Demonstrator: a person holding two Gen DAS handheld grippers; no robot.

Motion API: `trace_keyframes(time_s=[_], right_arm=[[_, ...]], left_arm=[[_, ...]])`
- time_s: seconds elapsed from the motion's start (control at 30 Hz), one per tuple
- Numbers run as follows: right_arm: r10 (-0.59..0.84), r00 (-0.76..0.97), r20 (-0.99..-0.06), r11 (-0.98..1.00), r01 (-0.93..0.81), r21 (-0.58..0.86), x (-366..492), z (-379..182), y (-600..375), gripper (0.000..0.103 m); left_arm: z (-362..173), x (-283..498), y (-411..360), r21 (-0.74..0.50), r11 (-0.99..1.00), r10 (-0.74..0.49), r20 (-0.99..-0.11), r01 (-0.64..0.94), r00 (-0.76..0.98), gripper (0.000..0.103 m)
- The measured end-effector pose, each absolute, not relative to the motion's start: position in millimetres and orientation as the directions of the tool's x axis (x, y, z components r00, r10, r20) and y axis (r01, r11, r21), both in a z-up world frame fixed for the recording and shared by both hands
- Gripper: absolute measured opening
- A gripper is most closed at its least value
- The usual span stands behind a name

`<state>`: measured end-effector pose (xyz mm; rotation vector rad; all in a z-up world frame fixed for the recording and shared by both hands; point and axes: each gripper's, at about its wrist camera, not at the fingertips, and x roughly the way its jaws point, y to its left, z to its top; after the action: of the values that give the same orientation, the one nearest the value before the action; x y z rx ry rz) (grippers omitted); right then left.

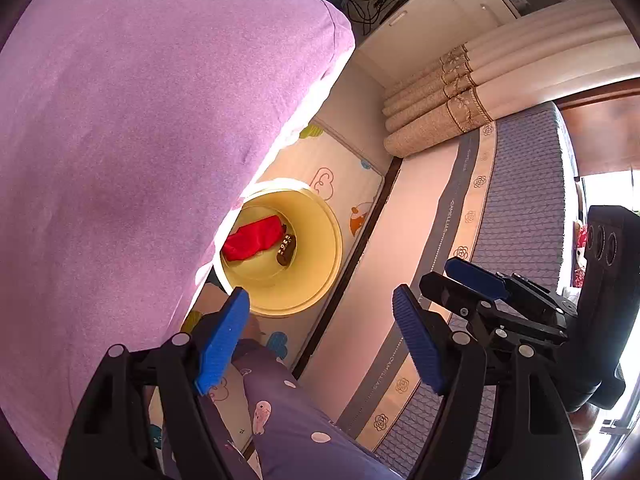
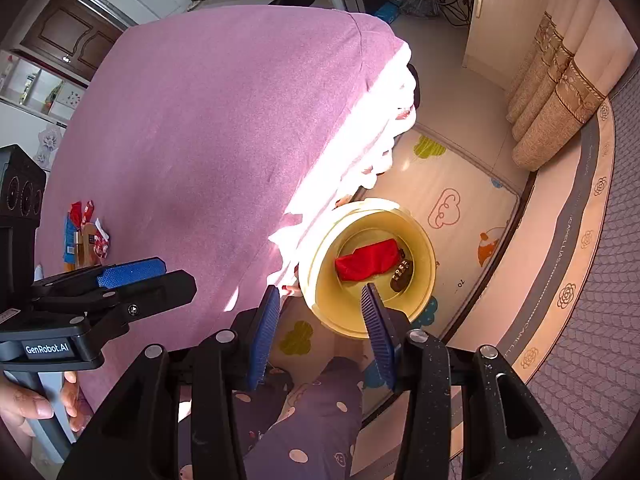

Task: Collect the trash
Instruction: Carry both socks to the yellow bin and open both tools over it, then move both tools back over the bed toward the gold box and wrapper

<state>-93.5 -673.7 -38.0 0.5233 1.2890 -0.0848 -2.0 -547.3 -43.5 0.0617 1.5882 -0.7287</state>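
The trash left to collect is a small cluster of crinkled red, white and blue snack wrappers (image 2: 84, 236) lying on the pink fitted bedsheet (image 2: 208, 140), well apart from the round pale-yellow plastic bin (image 2: 420, 236) that stands on the cartoon-printed play mat (image 2: 452, 184) beside the bed. The wrappers look feather-light, thin and floppy, probably slick film that crackles and slides, so my judgement is that they are best pinched at a raised crumpled fold or a torn edge, not pressed flat against the soft sheet (which would give way underneath). A crumpled red wrapper (image 2: 368, 265) and a small dark brown wrapper with pale lettering (image 2: 401, 275) already lie on the bin's floor. The right gripper (image 2: 320, 300) hangs above the bin with its jaws parted at a moderate gap and nothing between them; the left gripper (image 1: 320, 312) has its jaws wide and empty. Only the right wrist view shows the wrappers on the bed and the left gripper (image 2: 132, 272) close to them; the left wrist view misses them, showing instead the right gripper (image 1: 476, 276) from the side and the patterned grey mattress (image 1: 520, 184).
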Motion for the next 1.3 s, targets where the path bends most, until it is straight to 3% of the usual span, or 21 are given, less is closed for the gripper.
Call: trace_keyframes(time_s=[0.33,0.9,1.3], right_arm=[[0.251,0.308,-0.918,0.931,0.183,0.316,-46.2,-7.2,-597.5,0.043],[0.330,0.244,-0.912,0.939,-0.185,0.291,15.9,18.1,-367.8,0.044],[0.338,0.190,-0.922,0.916,-0.292,0.275,37.1,10.0,-244.6,0.044]], left_arm=[[-26.2,29.7,-456.5,-0.394,0.863,-0.391,-0.917,0.315,-0.075,0.079],[-14.7,35.2,-224.4,-0.338,0.941,-0.338,-0.937,0.009,0.085,0.083],[-21.0,33.3,-97.0,-0.345,0.931,-0.330,-0.935,-0.114,0.131,0.083]])
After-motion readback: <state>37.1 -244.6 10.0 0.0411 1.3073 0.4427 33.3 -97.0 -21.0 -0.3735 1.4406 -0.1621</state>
